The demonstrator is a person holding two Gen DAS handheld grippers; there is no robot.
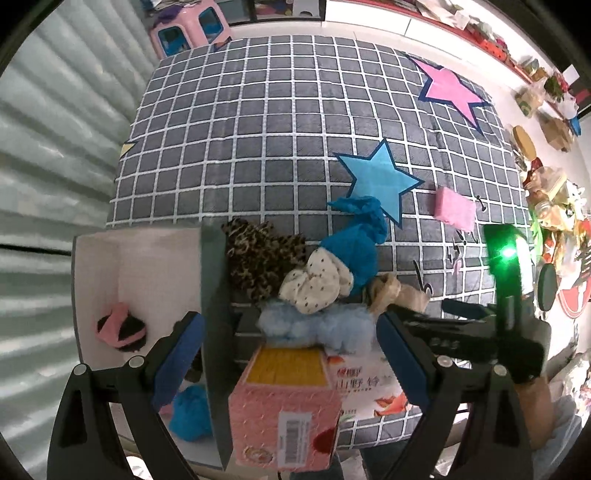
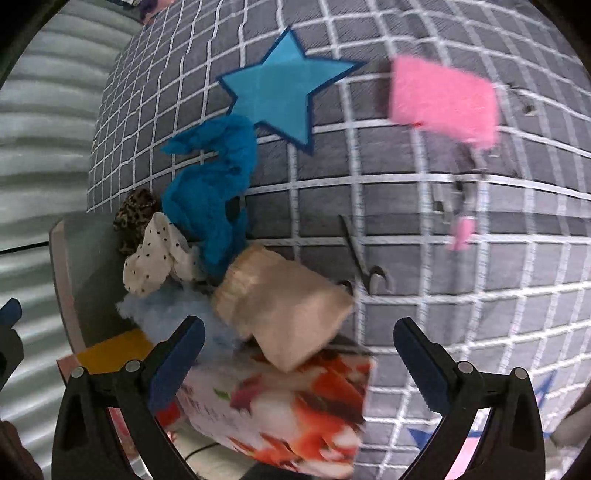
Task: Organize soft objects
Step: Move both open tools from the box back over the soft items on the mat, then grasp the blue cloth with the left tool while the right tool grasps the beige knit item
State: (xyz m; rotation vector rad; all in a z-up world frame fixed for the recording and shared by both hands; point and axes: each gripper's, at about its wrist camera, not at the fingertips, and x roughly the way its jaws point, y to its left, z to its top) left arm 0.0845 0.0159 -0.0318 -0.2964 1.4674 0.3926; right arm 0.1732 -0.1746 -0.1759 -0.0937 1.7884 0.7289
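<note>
A pile of soft things lies on the grey checked mat (image 1: pixel 258 129): a leopard-print piece (image 1: pixel 258 254), a blue cloth (image 1: pixel 354 243), a white dotted scrunchie (image 1: pixel 314 284), a fluffy light-blue piece (image 1: pixel 314 325) and a beige cloth (image 2: pixel 284 306). A pink sponge (image 1: pixel 454 208) lies apart to the right and also shows in the right wrist view (image 2: pixel 447 99). A white open box (image 1: pixel 147 266) at left holds a pink-black piece (image 1: pixel 120 326) and a blue ball (image 1: pixel 190 413). My left gripper (image 1: pixel 291 358) is open over a pink tissue pack (image 1: pixel 284 406). My right gripper (image 2: pixel 299 354) is open above the beige cloth.
The box's grey wall (image 1: pixel 216 332) stands between the pile and the box inside. A floral tissue pack (image 2: pixel 288 410) lies under the beige cloth. A pink stool (image 1: pixel 192 26) stands beyond the mat. Clutter (image 1: pixel 546 192) lines the right side. A corrugated wall (image 1: pixel 55 147) is at left.
</note>
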